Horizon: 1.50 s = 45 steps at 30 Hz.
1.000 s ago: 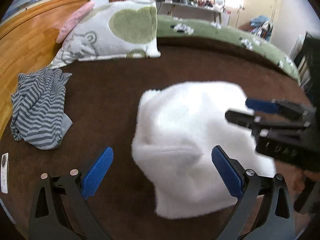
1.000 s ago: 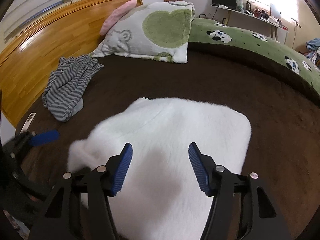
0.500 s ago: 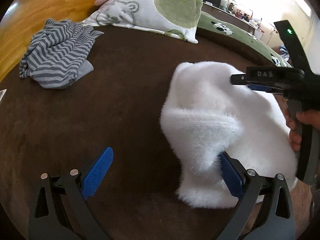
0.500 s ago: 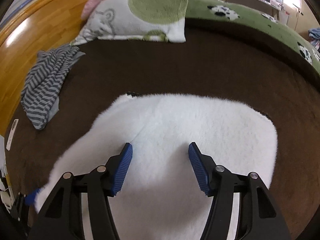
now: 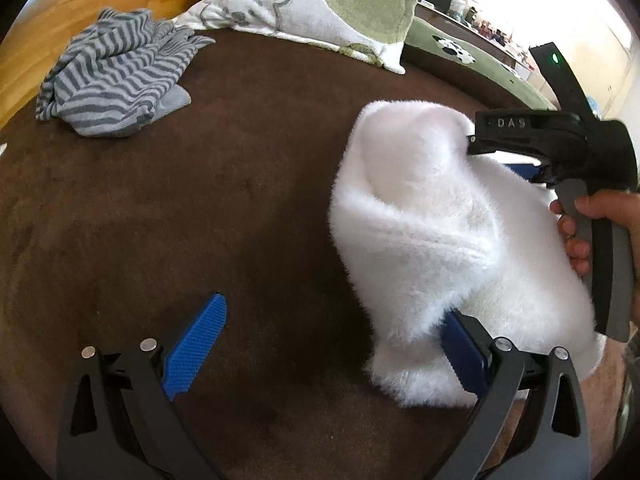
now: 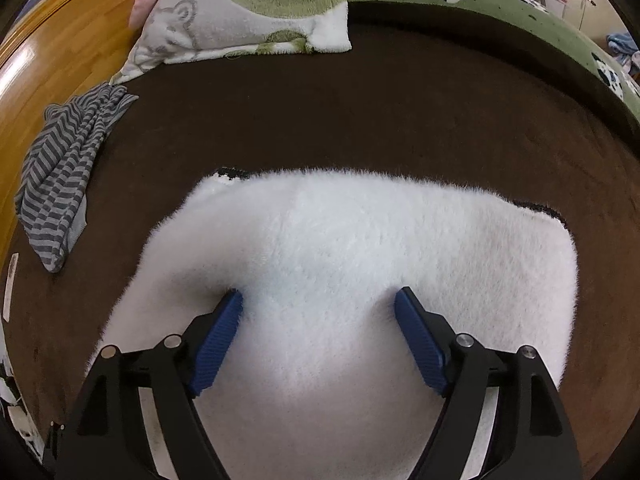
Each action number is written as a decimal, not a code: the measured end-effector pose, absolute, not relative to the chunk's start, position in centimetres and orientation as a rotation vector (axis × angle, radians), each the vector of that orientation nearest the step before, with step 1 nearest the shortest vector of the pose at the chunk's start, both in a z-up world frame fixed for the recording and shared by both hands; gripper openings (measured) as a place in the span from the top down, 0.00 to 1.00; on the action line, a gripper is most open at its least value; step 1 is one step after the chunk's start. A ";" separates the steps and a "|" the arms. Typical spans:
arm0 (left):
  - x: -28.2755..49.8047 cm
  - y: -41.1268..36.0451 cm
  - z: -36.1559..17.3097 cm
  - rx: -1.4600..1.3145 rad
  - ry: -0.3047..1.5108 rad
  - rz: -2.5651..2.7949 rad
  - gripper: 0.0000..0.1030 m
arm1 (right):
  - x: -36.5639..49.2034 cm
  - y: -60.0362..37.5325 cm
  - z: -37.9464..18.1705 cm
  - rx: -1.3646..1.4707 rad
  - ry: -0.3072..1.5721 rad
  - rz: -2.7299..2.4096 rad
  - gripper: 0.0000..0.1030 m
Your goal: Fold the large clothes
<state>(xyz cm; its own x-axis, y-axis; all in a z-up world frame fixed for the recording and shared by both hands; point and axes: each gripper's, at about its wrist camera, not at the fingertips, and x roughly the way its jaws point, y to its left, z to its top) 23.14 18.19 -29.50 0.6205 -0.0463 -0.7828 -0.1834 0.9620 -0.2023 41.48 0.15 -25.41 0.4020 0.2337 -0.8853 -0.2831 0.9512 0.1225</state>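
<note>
A white fluffy garment [image 6: 360, 248] lies folded on the brown bed cover [image 6: 400, 120]. My right gripper [image 6: 320, 320] points down onto its top. Its jaws are opening, and the blue pads [image 6: 218, 340] rest in the fleece without pinching it. In the left wrist view the same garment [image 5: 432, 232] humps up at its left edge. My left gripper [image 5: 328, 344] stands open at the garment's near left corner. Its right pad [image 5: 460, 352] is tucked under the fleece, and its left pad [image 5: 196, 348] is over bare cover. A hand [image 5: 580, 224] holds the right gripper's handle.
A crumpled grey striped garment [image 5: 116, 76] lies at the far left near the wooden headboard [image 6: 60, 52]. A white and green pillow [image 5: 320, 4] sits at the head of the bed. A green blanket [image 6: 480, 4] runs along the far right side.
Both grippers sank toward the white garment. The right jaws spread wider. The left gripper rolled and came to the garment's left edge, which now bulges up over its right pad.
</note>
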 end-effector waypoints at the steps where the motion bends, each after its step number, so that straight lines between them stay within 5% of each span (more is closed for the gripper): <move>1: 23.1 18.2 -29.6 -0.271 0.899 0.074 0.05 | 41.4 0.1 -25.4 -0.047 1.107 0.328 0.25; 8: 23.8 19.3 -29.5 -0.312 0.937 -0.004 0.05 | 40.8 -0.3 -24.3 -0.037 1.068 0.341 0.25; 20: 27.2 19.5 -21.9 -0.217 0.886 -0.253 0.06 | 34.5 -9.0 -19.9 0.026 0.952 0.404 0.24; 29: 35.0 19.4 -25.9 -0.335 1.068 -0.491 0.12 | 33.9 -16.7 -24.8 0.305 1.082 0.503 0.16; 35: 37.2 20.0 -29.4 -0.385 1.166 -0.487 0.06 | 34.6 -18.2 -27.5 0.495 1.147 0.585 0.06; 45: 38.3 19.5 -31.9 -0.429 1.236 -0.508 0.05 | 35.4 -18.6 -29.9 0.667 1.213 0.646 0.05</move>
<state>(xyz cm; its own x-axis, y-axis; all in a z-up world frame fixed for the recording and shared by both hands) 38.27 19.54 -31.85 0.2440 -0.5813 -0.7763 0.1323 0.8129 -0.5672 35.40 -18.57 -29.86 0.2257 0.7545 -0.6163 -0.0910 0.6461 0.7578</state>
